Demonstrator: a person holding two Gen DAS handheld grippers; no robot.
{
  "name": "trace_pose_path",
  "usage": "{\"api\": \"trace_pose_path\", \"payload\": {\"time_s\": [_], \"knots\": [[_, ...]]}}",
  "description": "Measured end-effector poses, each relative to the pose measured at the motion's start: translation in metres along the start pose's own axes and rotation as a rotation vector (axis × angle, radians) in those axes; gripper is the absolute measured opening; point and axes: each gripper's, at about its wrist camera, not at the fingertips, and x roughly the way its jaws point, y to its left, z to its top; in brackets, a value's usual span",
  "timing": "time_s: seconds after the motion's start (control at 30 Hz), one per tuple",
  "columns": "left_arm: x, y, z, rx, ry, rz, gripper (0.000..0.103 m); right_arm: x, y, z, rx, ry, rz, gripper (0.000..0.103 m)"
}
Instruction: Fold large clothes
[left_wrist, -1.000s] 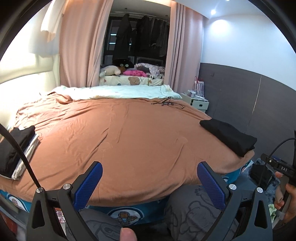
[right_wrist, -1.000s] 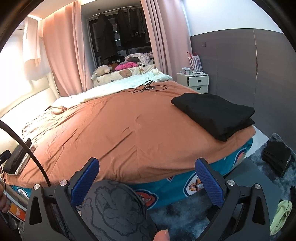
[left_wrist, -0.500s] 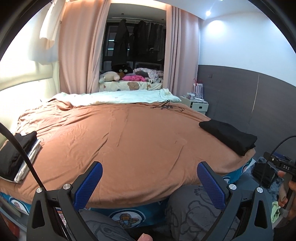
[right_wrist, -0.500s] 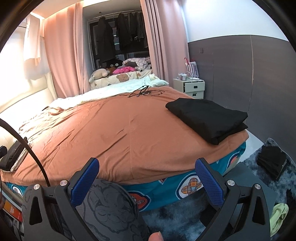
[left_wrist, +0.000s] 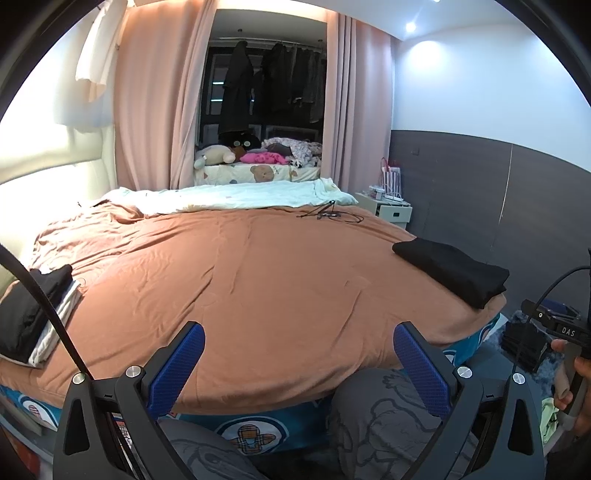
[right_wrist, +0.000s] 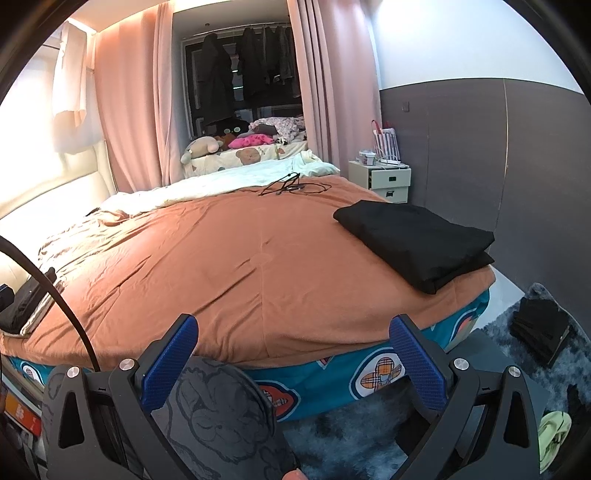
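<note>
Fingers (right_wrist: 415, 365) spread; folded black garment (right_wrist: 417, 242) well beyond.

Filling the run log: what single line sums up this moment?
left gripper: open, empty | right gripper: open, empty | folded black garment: bed's right edge | folded stack: left edge

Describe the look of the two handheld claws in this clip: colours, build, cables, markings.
Both match: the left claw and right claw have black angular frames with silver bolts, and two fingers faced with blue textured pads. A black cable arcs past each on its left. The left view also catches a black unit marked "DAS".
</note>
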Motion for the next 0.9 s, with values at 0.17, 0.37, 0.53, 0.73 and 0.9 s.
{"api": "trace_pose_path", "payload": {"time_s": [0.17, 0.37, 0.53, 0.73, 0.9], "knots": [[-0.003, 0.0, 0.0, -0.003, -0.005, -0.001, 0.103, 0.001, -0.007, 0.002, -0.002, -0.002, 0.001, 0.103], [-0.006, 0.0, 0.003, -0.005, -0.013, 0.0, 0.103, 0.004, -0.013, 0.004, -0.012, -0.003, 0.001, 0.103], [-0.006, 0.0, 0.003, -0.007, -0.013, 0.004, 0.103, 0.005, -0.016, 0.006, -0.025, -0.005, -0.005, 0.103], [-0.007, -0.002, 0.004, -0.009, -0.012, 0.008, 0.103, 0.007, -0.019, 0.009, -0.034, -0.007, -0.009, 0.103], [-0.008, -0.001, 0.005, -0.015, -0.011, 0.01, 0.103, 0.009, -0.022, 0.011, -0.04, -0.007, -0.005, 0.103]]}}
